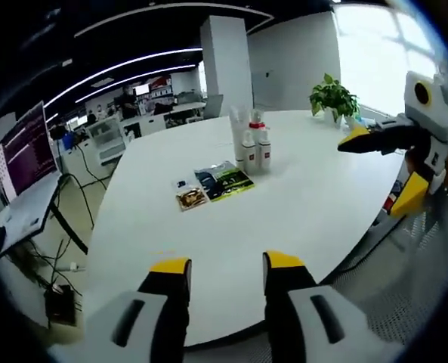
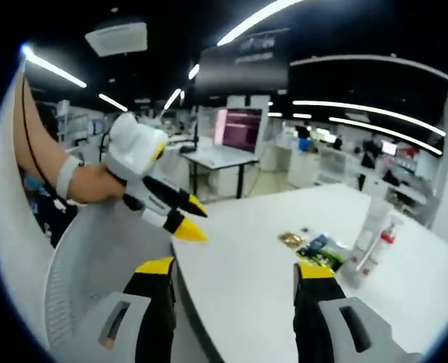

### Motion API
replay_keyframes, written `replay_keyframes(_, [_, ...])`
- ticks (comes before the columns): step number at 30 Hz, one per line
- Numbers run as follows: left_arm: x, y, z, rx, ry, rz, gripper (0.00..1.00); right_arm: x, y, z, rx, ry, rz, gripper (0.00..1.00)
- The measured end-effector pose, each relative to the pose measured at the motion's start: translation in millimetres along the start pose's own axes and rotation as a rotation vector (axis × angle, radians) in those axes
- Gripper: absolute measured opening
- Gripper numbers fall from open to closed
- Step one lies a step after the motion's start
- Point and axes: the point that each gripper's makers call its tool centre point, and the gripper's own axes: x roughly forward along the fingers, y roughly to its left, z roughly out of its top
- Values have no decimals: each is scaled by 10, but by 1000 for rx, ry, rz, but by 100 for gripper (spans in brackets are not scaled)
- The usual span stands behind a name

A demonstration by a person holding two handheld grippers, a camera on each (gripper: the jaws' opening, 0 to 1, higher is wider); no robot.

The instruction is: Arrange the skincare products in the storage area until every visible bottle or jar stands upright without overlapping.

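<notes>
A: The left gripper (image 1: 226, 265) hangs over the near edge of the white table (image 1: 307, 204), its yellow-tipped jaws parted with nothing between them.

B: And the right gripper (image 2: 239, 271)?

A: Jaws wide apart as well, empty, above the table's edge, with a grey mesh chair (image 2: 95, 249) just below and to its left. In the left gripper view it comes in from the right, held up beside the table, clear of the top.

B: Where are the skincare products?

A: Well apart from both grippers, toward the table's middle. A tall white tube (image 1: 239, 136) and two white bottles (image 1: 255, 149) with red at the neck stand upright, close together; I cannot tell whether they touch. Just beside them lie flat sachets (image 1: 224, 181), a dark green one and a small brownish one.

B: Anything else on the table?

A: A potted plant (image 1: 333, 98) at the far side.
</notes>
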Motion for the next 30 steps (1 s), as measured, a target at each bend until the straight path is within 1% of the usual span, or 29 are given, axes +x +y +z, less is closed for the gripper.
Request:
replay_keyframes(1, [6,4,-18,-4,14,3,35,6,4,17,8,-5,4,66])
replay_keyframes(2, [8,12,-16,-19,12,13,38,13,15,35,20,-12,10,66])
replay_keyframes(4, [-6,-18,75,-12,-44,6,49,24,35,51,26,-18,20,67])
replay_keyframes(5, [-12,-32,135,24,-79,5,53,25,58,43,18,-14,25,67])
replay_keyframes(7, [-23,-44,151,10,-89,1,57,23,89,22,-23,-3,24,67])
replay_keyframes(9, [-22,-13,172,-3,-101,7,59,30,101,28,-30,-3,24,68])
replay_keyframes(11, [-33,-1,205,-13,-119,12,63,31,96,36,-35,-7,22,68])
replay_keyframes(13, [-40,-21,257,-16,-148,3,68,31,70,-6,-41,8,9,69])
replay_keyframes(14, [-47,-31,298,-9,-181,-5,72,50,38,-42,-31,22,-3,69])
replay_keyframes(15, [-43,-7,299,-7,-172,11,78,60,0,-80,-35,48,-17,69])
replay_keyframes(16, [-58,29,363,9,-204,31,83,60,-49,-79,-36,54,-41,69])
replay_keyframes(18, [-101,16,488,16,-273,29,92,37,-125,-3,-16,14,-75,70])
replay_keyframes(20, [-113,4,510,-13,-285,15,96,10,-161,-10,-12,13,-92,72])
replay_keyframes(22, [-105,-9,499,-35,-277,4,96,5,-215,-11,11,9,-115,77])
replay_keyframes(23, [-104,-10,503,-40,-278,2,95,9,-233,30,41,-19,-123,80])
replay_keyframes(24, [-109,-10,516,-49,-286,-3,96,6,-246,73,53,-46,-129,83])
replay_keyframes(26, [-155,-49,618,-104,-345,-39,96,-33,-276,124,66,-80,-148,89])
replay_keyframes(27, [-174,-58,653,-123,-363,-53,96,-49,-292,155,81,-102,-160,90])
replay_keyframes(30, [-190,-50,674,-142,-377,-60,96,-68,-352,284,156,-186,-174,98])
